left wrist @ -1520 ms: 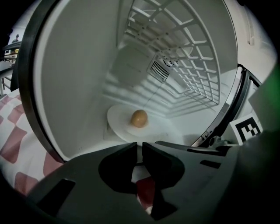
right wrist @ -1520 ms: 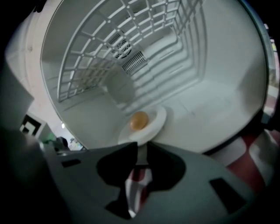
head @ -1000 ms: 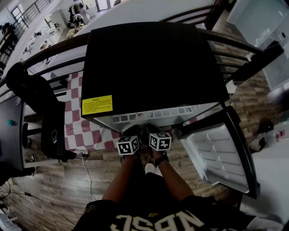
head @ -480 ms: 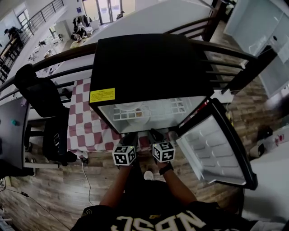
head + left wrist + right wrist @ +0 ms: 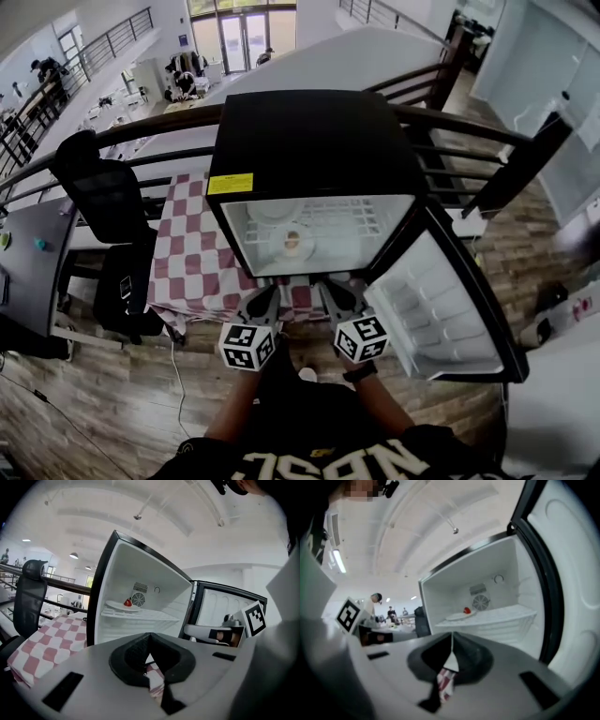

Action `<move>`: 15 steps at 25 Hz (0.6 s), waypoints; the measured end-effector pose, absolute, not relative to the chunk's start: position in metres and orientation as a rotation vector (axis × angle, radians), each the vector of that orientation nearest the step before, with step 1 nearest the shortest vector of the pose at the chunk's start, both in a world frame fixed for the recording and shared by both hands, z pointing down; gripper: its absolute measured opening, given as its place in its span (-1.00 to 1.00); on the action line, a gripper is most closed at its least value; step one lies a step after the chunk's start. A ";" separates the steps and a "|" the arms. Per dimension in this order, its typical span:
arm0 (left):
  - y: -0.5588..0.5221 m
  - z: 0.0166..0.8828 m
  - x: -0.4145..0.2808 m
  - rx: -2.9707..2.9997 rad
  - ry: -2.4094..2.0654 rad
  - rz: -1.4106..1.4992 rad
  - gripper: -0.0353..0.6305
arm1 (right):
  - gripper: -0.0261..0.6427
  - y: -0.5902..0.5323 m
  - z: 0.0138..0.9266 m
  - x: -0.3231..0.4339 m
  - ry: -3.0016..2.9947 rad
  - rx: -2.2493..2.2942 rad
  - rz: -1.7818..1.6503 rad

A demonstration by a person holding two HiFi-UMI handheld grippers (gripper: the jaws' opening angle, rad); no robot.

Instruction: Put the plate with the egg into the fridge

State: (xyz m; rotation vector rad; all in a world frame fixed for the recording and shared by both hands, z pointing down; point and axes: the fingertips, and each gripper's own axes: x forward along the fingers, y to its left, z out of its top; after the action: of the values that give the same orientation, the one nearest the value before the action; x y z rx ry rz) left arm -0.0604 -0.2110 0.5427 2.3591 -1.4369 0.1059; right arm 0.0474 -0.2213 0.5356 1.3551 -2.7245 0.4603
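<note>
All three views toward fridge (image 5: 314, 141)

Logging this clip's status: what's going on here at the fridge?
A person holds the left gripper and right gripper in front of the open fridge. Both pairs of jaws have just closed, with nothing between them. The plate with the egg sits on the wire shelf inside, and the door stands open.

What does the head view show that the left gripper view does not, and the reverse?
Only the head view: the yellow label on the fridge top and the floor. Only the left gripper view: the fan on the fridge's back wall. Both: the plate on the shelf, the open door, the checkered cloth and the chair.
</note>
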 end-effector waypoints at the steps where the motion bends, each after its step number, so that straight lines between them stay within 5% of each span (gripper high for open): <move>1: -0.205 0.538 -0.059 2.362 -1.430 0.088 -0.83 | -0.85 -0.216 0.528 0.049 -2.737 1.353 0.433; 15: -0.181 0.497 -0.044 2.420 -1.477 0.012 -0.83 | -0.86 -0.195 0.511 0.073 -2.669 1.448 0.422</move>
State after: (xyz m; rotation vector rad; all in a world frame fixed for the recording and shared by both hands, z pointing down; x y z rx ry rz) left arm -0.0437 -0.1812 0.4968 2.4198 -1.4771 0.0119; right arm 0.0735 -0.1947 0.5110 1.4480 -2.6693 0.4224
